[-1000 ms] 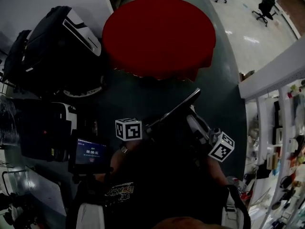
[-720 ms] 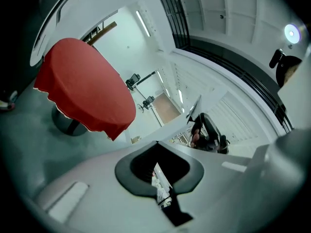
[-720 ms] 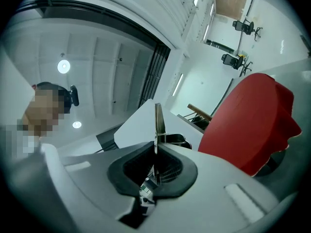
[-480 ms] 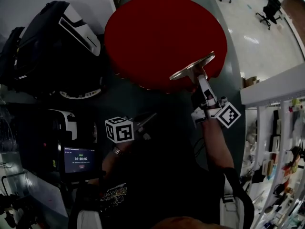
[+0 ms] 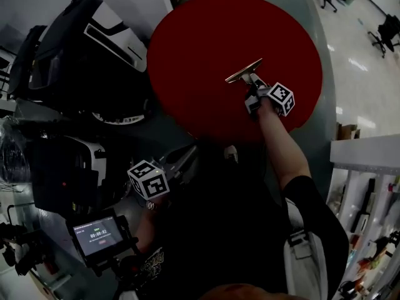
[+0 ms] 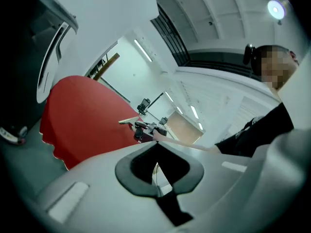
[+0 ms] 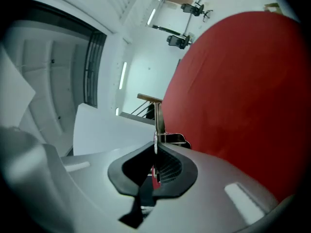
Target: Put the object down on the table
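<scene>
A flat metal tool [image 5: 244,71] with a thin tan blade, like a scraper, hangs above the round red table [image 5: 200,36]. My right gripper [image 5: 252,84] is shut on its handle, arm stretched out over the table's right half. In the right gripper view the tool [image 7: 156,116] stands edge-on between the closed jaws, with the red table [image 7: 243,81] to its right. My left gripper [image 5: 189,153] stays low near the person's body, short of the table's near edge. Its jaws meet with nothing between them. The left gripper view shows the tool [image 6: 129,121] far off over the table [image 6: 82,115].
Black and white cases [image 5: 81,49] are stacked on the floor left of the table. A small screen with a timer [image 5: 97,235] sits at the lower left. White shelving [image 5: 369,161] stands at the right, and office chairs [image 5: 387,33] stand far back.
My right gripper has carried the tool from beside the person's body forward, out over the red table. The left gripper has stayed low by the body.
</scene>
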